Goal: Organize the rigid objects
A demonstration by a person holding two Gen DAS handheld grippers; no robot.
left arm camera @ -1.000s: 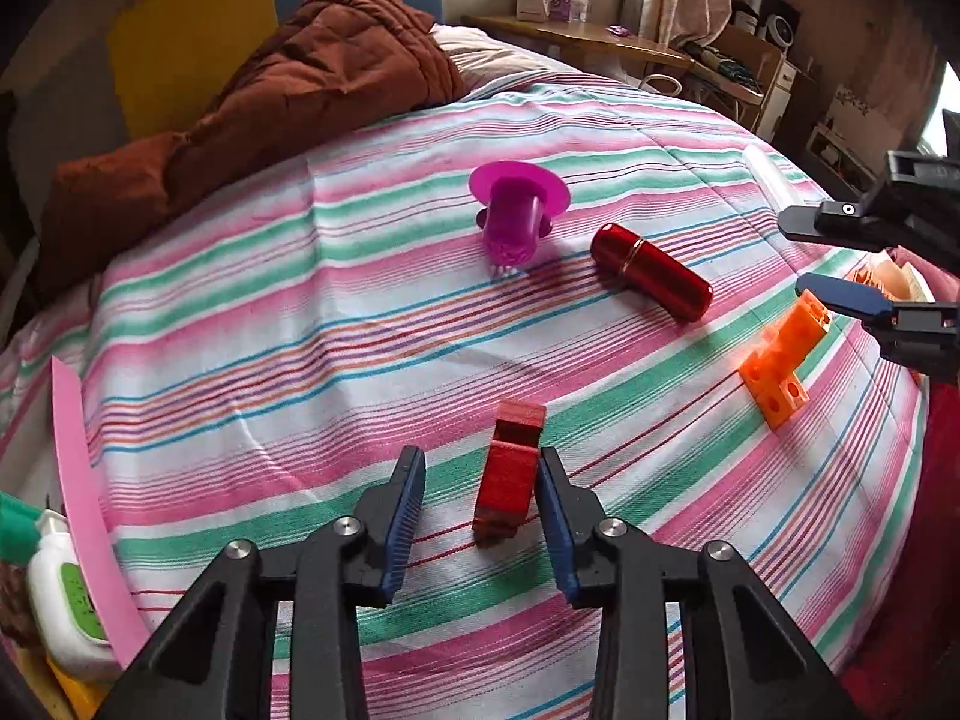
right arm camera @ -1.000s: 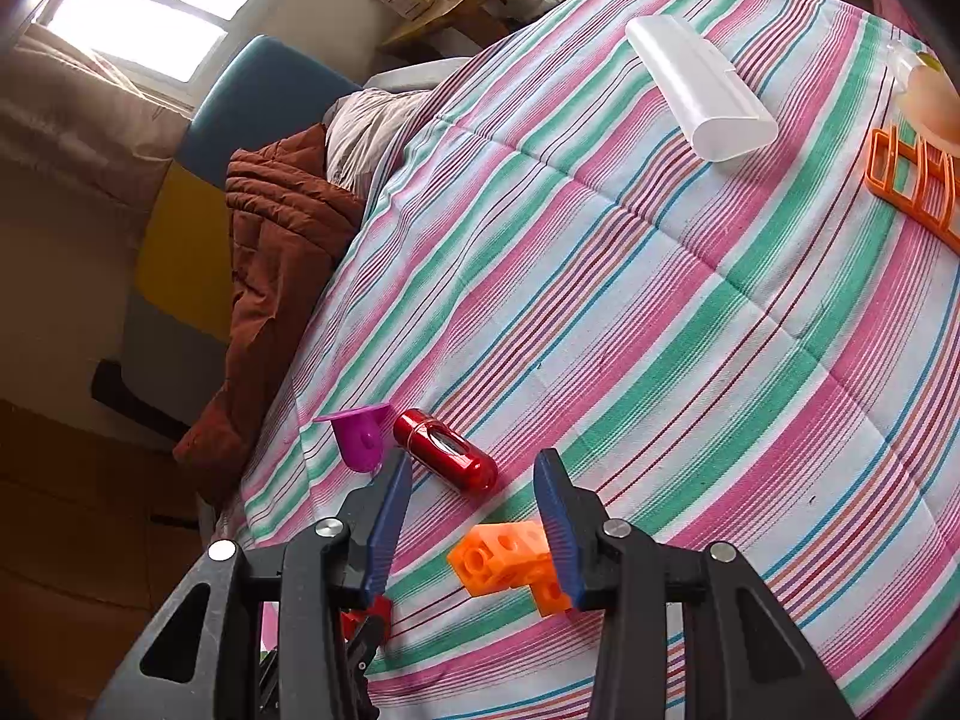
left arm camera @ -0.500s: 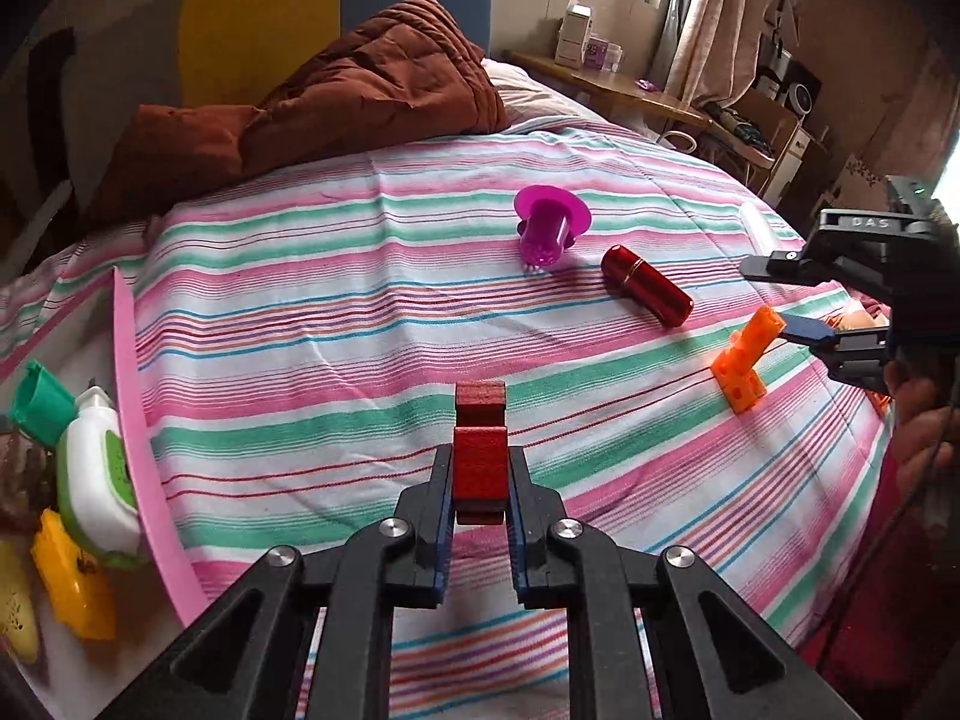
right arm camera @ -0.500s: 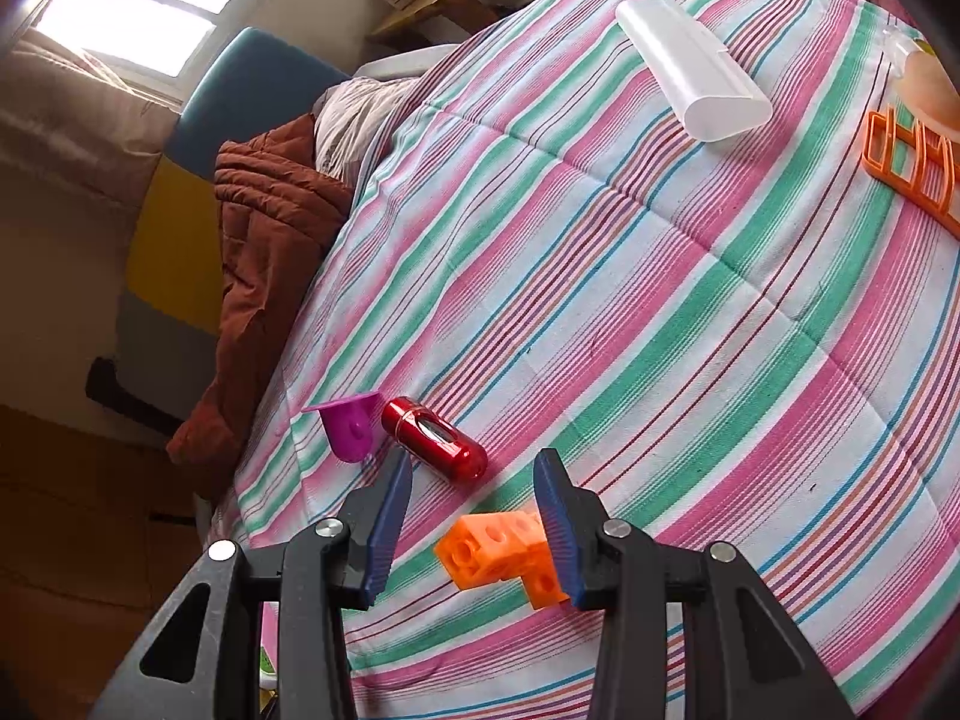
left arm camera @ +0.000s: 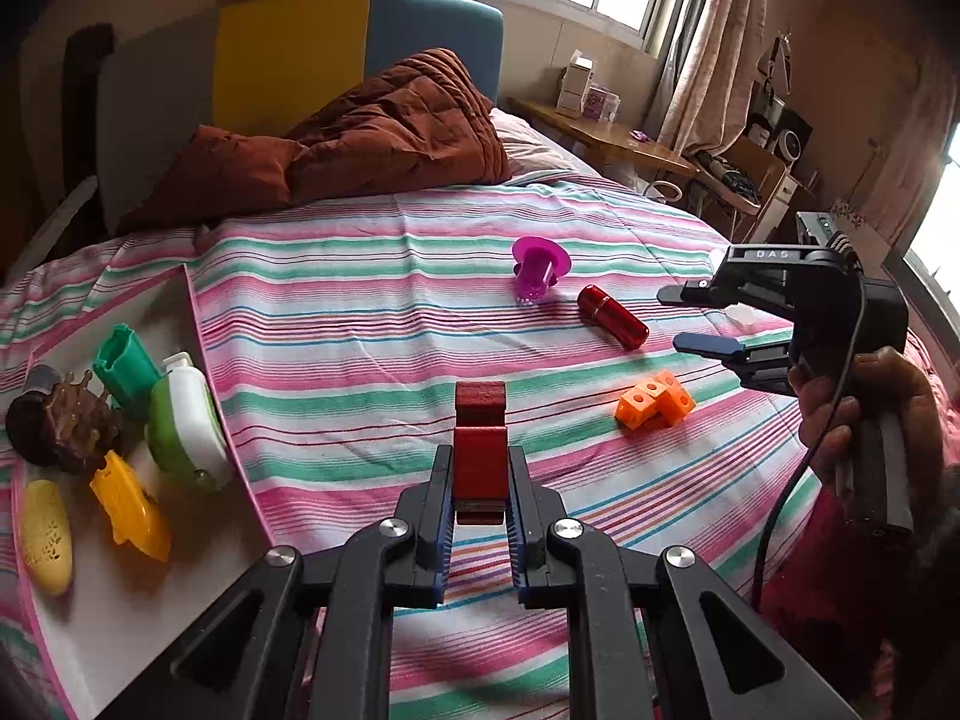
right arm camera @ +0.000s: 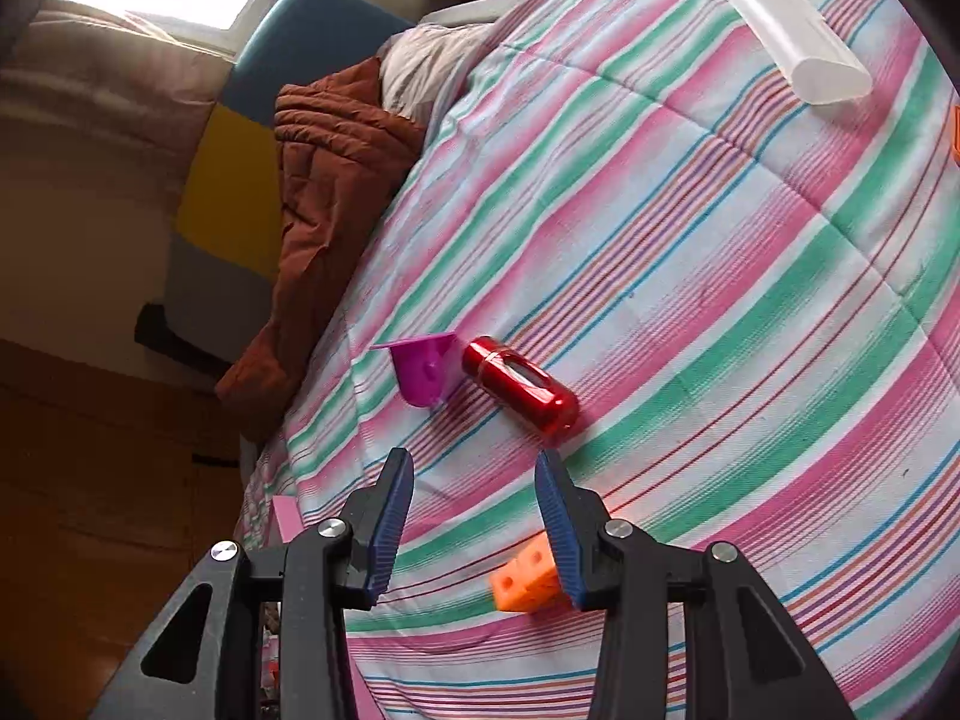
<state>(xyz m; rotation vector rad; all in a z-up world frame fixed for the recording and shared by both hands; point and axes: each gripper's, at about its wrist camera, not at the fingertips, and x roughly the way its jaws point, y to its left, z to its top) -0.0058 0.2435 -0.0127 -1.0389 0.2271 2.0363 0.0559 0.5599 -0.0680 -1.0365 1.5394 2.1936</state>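
Lifted off the bedspread (left arm camera: 360,324), red block (left arm camera: 479,456) sits clamped in left hand-held gripper (left arm camera: 479,480).

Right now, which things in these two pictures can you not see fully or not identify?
- Orange block, right wrist view: partly behind the right gripper, whose jaws are opening and stand clear of it.
- Red block, left wrist view: its sides are covered by the left gripper, shut on it.
- Orange item at the right edge, right wrist view: cut off, unidentifiable.
- Brown object on the tray, left wrist view: its kind is unclear.
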